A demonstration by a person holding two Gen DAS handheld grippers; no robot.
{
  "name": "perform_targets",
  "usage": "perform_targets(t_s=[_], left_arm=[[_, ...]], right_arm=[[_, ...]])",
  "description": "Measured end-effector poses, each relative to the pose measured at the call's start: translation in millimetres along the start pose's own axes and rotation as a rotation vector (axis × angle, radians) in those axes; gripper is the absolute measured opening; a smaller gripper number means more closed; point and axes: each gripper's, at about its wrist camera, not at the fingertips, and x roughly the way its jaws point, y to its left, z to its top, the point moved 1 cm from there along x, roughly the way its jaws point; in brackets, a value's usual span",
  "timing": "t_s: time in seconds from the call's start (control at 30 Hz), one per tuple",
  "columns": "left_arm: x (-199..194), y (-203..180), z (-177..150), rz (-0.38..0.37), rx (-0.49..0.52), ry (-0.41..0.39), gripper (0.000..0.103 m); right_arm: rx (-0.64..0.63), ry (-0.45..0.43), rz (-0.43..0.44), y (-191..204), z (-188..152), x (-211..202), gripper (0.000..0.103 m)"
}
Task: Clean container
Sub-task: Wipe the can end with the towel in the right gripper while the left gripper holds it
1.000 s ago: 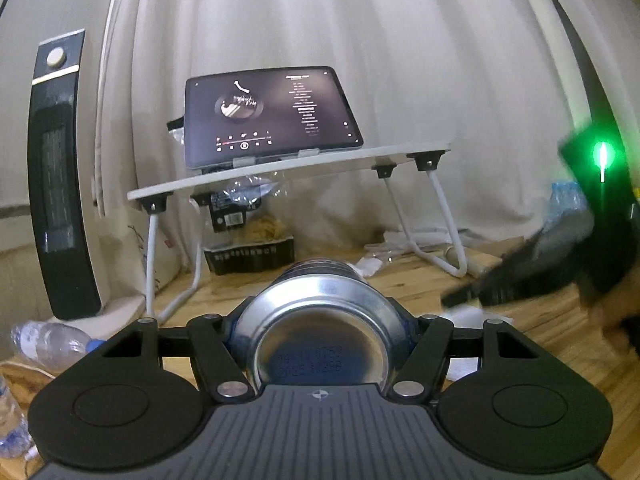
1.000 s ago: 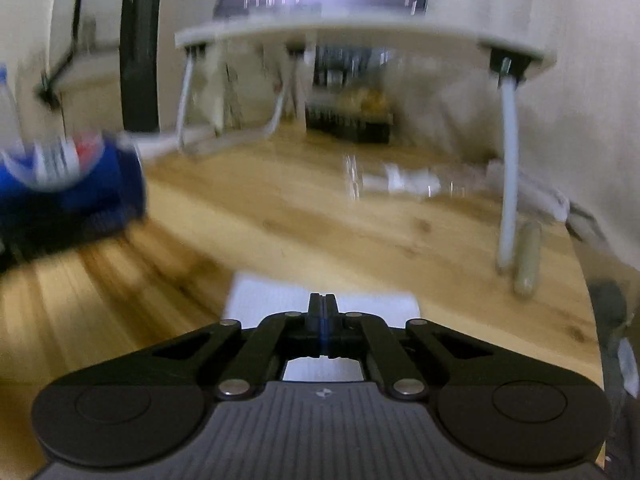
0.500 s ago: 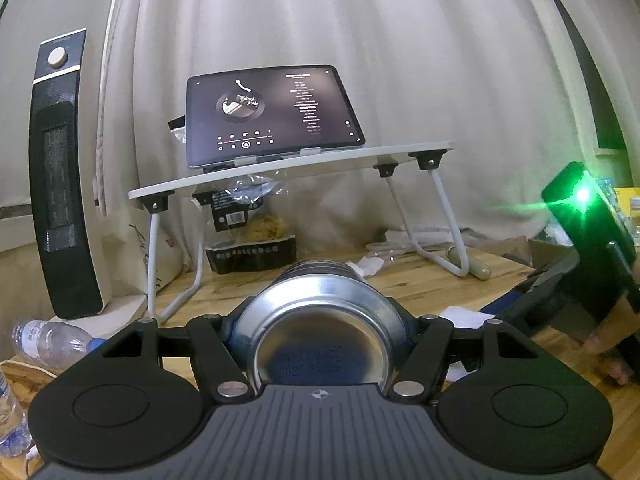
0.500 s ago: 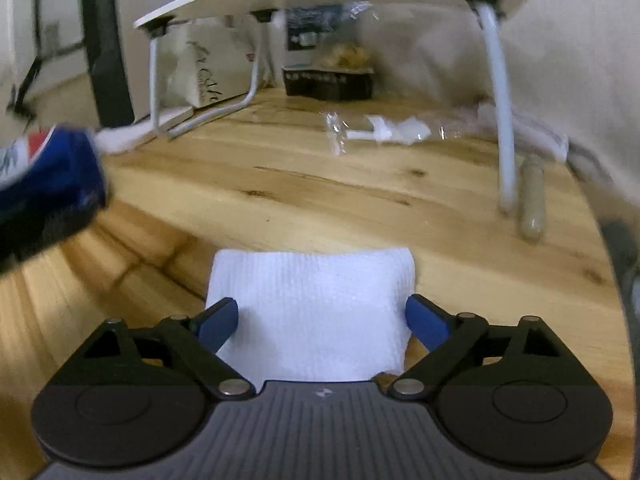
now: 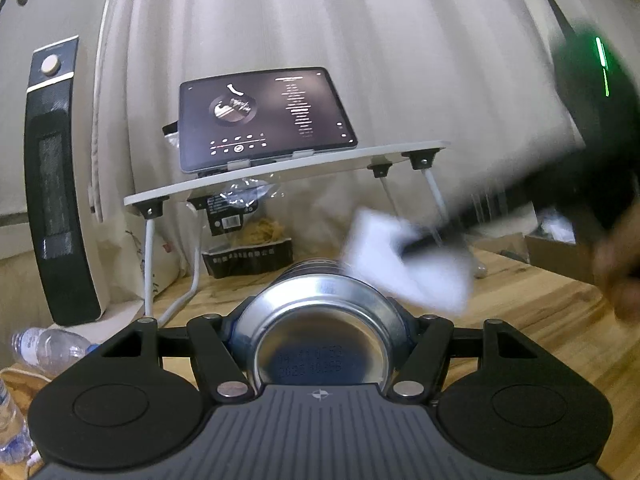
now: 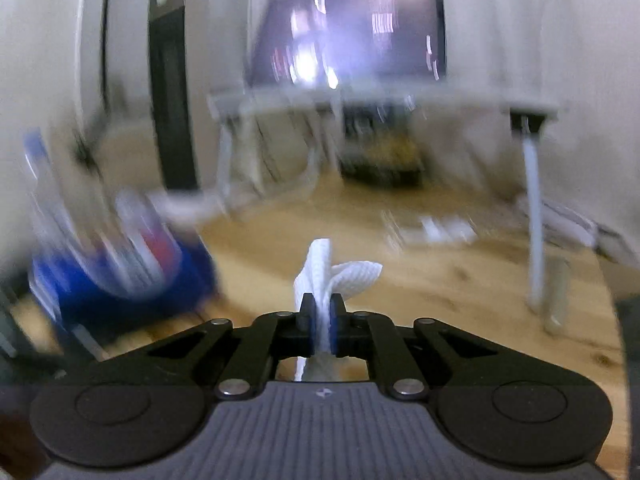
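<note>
Right wrist view: right tool (image 6: 319, 312) is clamping a wipe (image 6: 322, 268) loosely; it risks slipping. Left tool (image 5: 320, 344) is gripping the can (image 5: 320, 332), held above the counter (image 5: 532, 312).

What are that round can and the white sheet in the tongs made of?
Can: metal, probably aluminium; its domed base is shiny and mirror-like, with a stamped date code. White sheet: likely paper towel or thin cloth; matte, with a dimpled weave, bunching softly where it is pinched.

A tablet (image 5: 264, 120) is propped on a stand (image 5: 288, 172) at frame centre. A heater (image 5: 56, 184) is set at left, a bottle (image 5: 48, 350) lower left. A can (image 5: 320, 336) is seen before the stand.
</note>
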Motion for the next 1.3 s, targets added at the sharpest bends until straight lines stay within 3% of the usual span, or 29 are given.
perform_targets(t_s=[0.1,0.3,0.5,0.63,0.77,0.93,1.07,1.17,1.3], left_arm=[[-1,-6,0,-0.014,0.037,-0.007,0.067],[-8,-13,-1,-0.010,0.076,-0.051,0.067],[-13,-21,-1,-0.016,0.121,-0.074,0.067],[-11,-19,0,-0.025,0.103,-0.065,0.067],[-8,-12,1,-0.022,0.056,-0.045,0.067],[-6,-8,0,-0.035,0.027,-0.031,0.067],[-8,-10,0,-0.035,0.039,-0.028,0.067],[-6,-9,1,-0.025,0.040,0.013,0.067],[-3,-1,-3,-0.056,0.014,0.133,0.073]], right_arm=[[0.046,-0.078,0.137,13,28,-16,0.010],[0.009,0.029,0.310,43,29,1,0.010],[0.132,0.061,0.445,54,21,-20,0.015],[0.176,0.062,0.457,49,21,-22,0.015],[0.264,0.077,0.522,40,22,-24,0.015],[0.244,0.113,0.568,46,20,-35,0.015],[0.225,0.151,0.521,46,14,-26,0.015],[0.252,0.160,0.513,43,12,-20,0.013],[0.202,0.168,0.497,54,14,-20,0.013]])
